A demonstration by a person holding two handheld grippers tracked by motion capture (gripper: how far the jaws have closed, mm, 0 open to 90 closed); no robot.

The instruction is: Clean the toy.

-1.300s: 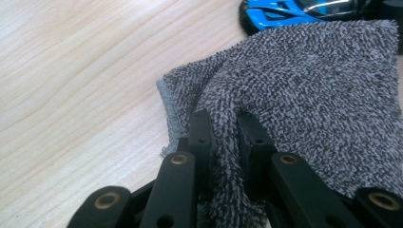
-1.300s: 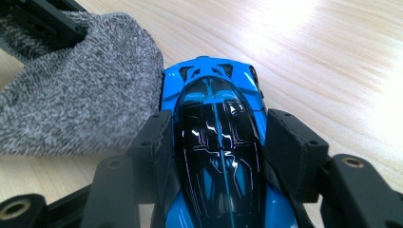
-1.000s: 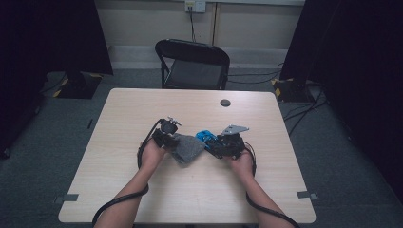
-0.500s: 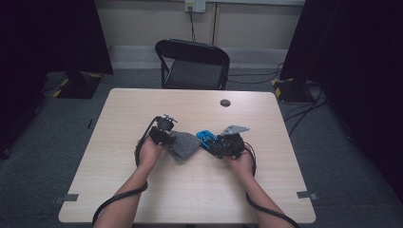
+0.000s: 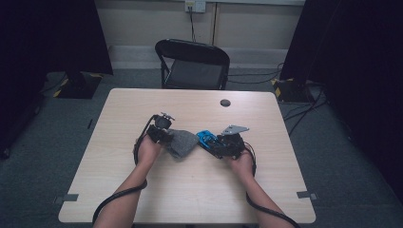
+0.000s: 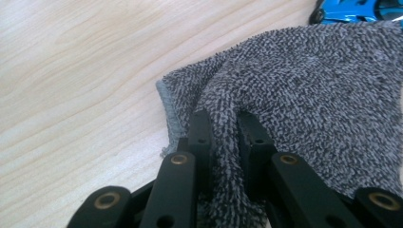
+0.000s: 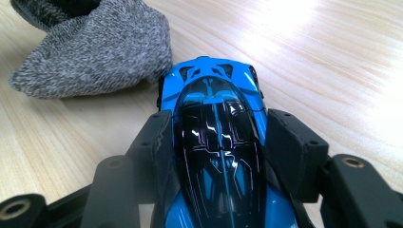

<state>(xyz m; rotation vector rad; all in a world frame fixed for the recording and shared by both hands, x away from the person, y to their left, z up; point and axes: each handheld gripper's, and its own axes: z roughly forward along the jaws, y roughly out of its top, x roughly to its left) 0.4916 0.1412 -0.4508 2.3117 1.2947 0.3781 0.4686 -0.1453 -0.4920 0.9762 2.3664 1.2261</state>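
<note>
Left hand-held gripper (image 6: 223, 128) pinched a fold of grey terry cloth (image 5: 182, 142), apparently for wiping; just beside the cloth, right hand-held gripper (image 7: 223, 142) clamped the glossy blue toy car (image 7: 216, 137), steadying it on the counter (image 5: 190, 190).

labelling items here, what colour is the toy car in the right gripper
Bright blue with a glossy black roof; the right gripper view shows the toy car best.

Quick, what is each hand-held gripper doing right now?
Left hand-held gripper: closed on the grey cloth.
Right hand-held gripper: closed on the blue toy car.
</note>
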